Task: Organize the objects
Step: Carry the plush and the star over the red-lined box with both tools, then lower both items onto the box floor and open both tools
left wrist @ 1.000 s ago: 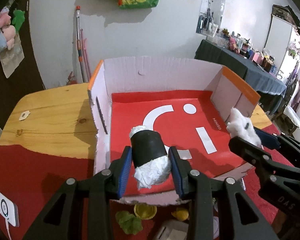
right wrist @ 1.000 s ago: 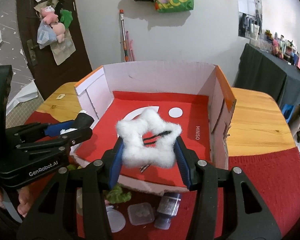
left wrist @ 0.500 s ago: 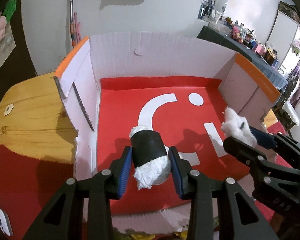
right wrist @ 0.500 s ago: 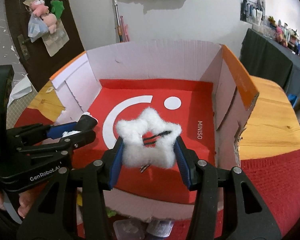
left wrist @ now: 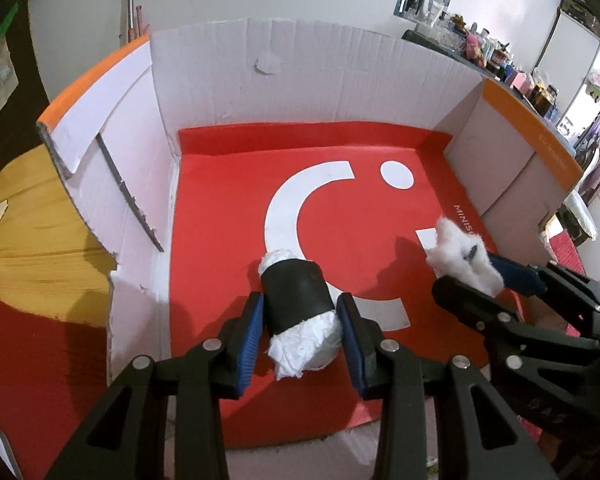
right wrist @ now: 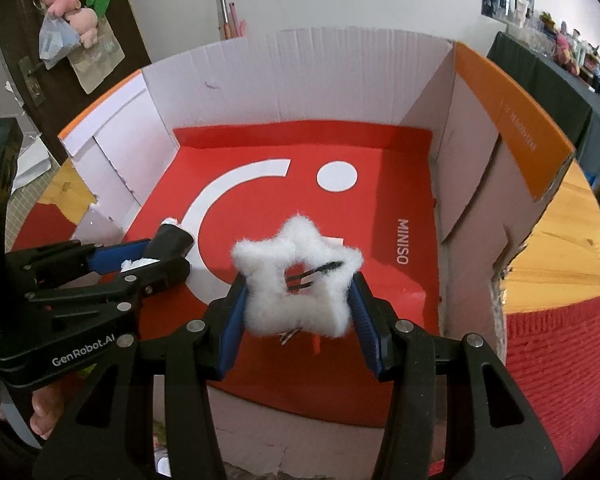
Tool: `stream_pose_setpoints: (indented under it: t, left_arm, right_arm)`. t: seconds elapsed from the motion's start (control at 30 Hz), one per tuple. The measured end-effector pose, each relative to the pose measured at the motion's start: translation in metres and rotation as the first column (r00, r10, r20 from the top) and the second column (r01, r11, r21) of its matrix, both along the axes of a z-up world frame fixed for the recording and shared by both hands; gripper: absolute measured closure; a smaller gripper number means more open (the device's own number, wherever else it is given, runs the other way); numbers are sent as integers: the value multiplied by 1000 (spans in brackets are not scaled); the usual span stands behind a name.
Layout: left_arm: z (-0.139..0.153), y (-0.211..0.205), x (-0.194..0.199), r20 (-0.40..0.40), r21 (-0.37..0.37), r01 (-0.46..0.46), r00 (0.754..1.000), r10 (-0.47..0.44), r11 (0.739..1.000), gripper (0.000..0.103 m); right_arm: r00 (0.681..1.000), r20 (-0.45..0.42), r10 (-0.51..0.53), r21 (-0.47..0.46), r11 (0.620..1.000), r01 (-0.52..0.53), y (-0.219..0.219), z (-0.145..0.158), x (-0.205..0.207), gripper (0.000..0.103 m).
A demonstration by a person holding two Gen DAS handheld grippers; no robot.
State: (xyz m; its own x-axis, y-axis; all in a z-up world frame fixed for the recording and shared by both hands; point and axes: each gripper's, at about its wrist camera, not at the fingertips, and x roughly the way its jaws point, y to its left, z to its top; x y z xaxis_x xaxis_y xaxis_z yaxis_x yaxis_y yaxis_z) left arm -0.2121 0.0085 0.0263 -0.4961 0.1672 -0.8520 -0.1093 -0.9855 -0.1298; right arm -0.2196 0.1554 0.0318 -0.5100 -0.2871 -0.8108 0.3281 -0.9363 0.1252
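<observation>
A black tube stuffed with white paper point(left wrist: 298, 308) sits between the blue pads of my left gripper point(left wrist: 300, 332), which is shut on it above the red floor of the cardboard box point(left wrist: 228, 216). My right gripper point(right wrist: 298, 296) is shut on a fluffy white star hair clip point(right wrist: 296, 276), also held over the box's floor point(right wrist: 380, 200). In the left wrist view the right gripper point(left wrist: 480, 276) shows at the right with the star point(left wrist: 460, 258). The left gripper point(right wrist: 148, 256) and the black tube point(right wrist: 172, 236) appear at the left of the right wrist view.
The box has white walls point(left wrist: 300, 76) with orange flaps point(right wrist: 508, 112) on both sides. It stands on a wooden table point(right wrist: 556, 236) partly covered by a red cloth point(right wrist: 560, 352). A dark table full of small items point(left wrist: 512, 68) lies far right.
Both grippers moved forward and down, from the box's front edge to over its red floor, each still holding its object. The small items in front of the box have dropped out of view.
</observation>
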Motion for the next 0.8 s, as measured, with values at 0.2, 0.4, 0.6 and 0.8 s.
stream_pose_setpoints:
  t: [0.2, 0.4, 0.6, 0.8]
  left_arm:
    - [0, -2, 1, -2, -4, -1, 1000, 1, 1000, 64]
    - [-1, -2, -1, -2, 6, -4, 1000, 4, 1000, 64]
    - [-1, -3, -1, -2, 12, -11, 1000, 11, 1000, 64]
    - [1, -2, 1, -8, 0, -11, 1000, 11, 1000, 64]
  right_arm:
    - [1000, 14, 1, 9, 1000, -1, 1, -6, -1, 56]
    - [1000, 15, 2, 8, 1000, -2, 1, -7, 0, 56]
    - [1000, 16, 5, 5, 1000, -5, 1, -7, 0, 54]
    - [1000, 10, 6, 7, 1000, -7, 4, -5, 4, 53]
